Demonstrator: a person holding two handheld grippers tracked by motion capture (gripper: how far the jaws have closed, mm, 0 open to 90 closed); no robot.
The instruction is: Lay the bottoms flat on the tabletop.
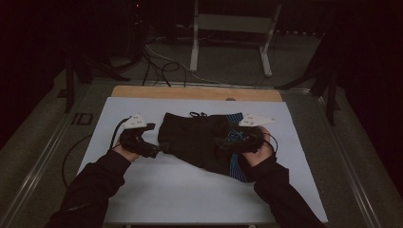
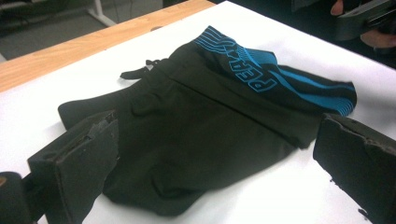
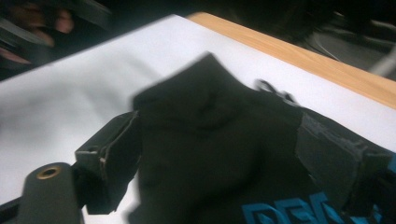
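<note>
A pair of black shorts [image 1: 199,137] with a blue striped, lettered waistband [image 2: 280,79] lies crumpled in the middle of the white mat [image 1: 190,190]. A black drawstring [image 1: 197,114] pokes out at its far edge. My left gripper [image 1: 159,148] is at the shorts' left edge, jaws open; in the left gripper view [image 2: 215,172] the cloth [image 2: 196,126] lies between and ahead of the wide-apart jaws. My right gripper [image 1: 222,142] hovers over the shorts' right half, open, its jaws straddling black cloth [image 3: 205,121] near blue lettering [image 3: 280,210]; that view is blurred.
The mat covers a wooden table whose bare strip [image 1: 195,92] shows at the far edge. Behind the table, a metal stand [image 1: 228,28] and loose cables [image 1: 157,66] sit on the dark floor. Mat surface lies bare in front of and beside the shorts.
</note>
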